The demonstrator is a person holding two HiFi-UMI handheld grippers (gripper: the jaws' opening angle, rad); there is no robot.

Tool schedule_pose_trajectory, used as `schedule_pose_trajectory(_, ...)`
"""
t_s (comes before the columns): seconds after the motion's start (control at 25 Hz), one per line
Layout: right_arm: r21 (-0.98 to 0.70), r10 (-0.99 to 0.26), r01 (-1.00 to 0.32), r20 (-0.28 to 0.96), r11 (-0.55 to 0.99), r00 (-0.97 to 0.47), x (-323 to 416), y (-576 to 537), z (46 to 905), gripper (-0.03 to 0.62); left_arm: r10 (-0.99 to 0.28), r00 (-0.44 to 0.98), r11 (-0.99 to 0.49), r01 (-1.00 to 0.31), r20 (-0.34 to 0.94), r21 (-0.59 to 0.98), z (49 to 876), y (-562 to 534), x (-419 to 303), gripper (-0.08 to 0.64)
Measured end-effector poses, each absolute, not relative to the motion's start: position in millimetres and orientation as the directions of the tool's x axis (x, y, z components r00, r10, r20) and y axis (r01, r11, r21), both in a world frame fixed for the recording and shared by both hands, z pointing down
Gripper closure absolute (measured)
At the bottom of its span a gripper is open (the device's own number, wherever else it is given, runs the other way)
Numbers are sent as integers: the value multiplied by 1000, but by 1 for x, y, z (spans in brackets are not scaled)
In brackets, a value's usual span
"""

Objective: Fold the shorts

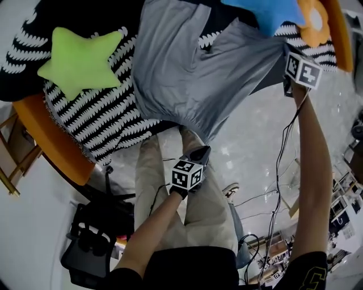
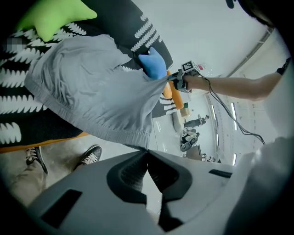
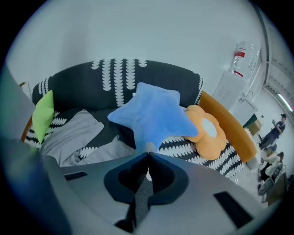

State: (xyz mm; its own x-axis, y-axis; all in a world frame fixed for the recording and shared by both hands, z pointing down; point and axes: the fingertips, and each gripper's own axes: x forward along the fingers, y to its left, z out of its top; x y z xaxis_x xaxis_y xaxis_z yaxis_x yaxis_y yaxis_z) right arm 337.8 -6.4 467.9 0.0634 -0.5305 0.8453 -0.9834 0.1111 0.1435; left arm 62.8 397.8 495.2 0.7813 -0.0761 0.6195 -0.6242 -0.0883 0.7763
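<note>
Grey shorts (image 1: 193, 79) hang stretched in the air over a sofa, waistband toward me. My left gripper (image 1: 198, 152) is shut on the waistband's near end, and in the left gripper view the gathered hem (image 2: 133, 135) runs right into the closed jaws of that gripper (image 2: 147, 151). My right gripper (image 1: 286, 56) is shut on the opposite waistband corner at the right; the left gripper view shows this gripper (image 2: 171, 81) pulling the cloth taut. In the right gripper view a small tuft of grey fabric pokes out of its closed jaws (image 3: 148, 155), with the legs of the shorts (image 3: 76, 133) lying on the sofa.
The sofa has a black-and-white patterned cover (image 1: 102, 119) and an orange edge (image 1: 57, 147). On it lie a green star pillow (image 1: 79, 56), a blue star pillow (image 1: 272, 14) and an orange flower pillow (image 1: 315, 22). A black chair (image 1: 93, 238) and cables (image 1: 278, 187) are on the floor.
</note>
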Motion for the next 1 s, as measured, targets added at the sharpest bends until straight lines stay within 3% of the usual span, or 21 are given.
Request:
schedule_pose_trajectory(0.28, 174, -572, -969, 819, 177, 43, 257, -33, 428, 572, -132, 790, -85, -610, 598, 788, 473, 386, 8, 546)
schedule_pose_trajectory(1.0, 197, -609, -929, 793, 315, -39, 49, -118, 433, 572, -308, 613, -44, -773, 727, 633, 476, 336, -156, 546)
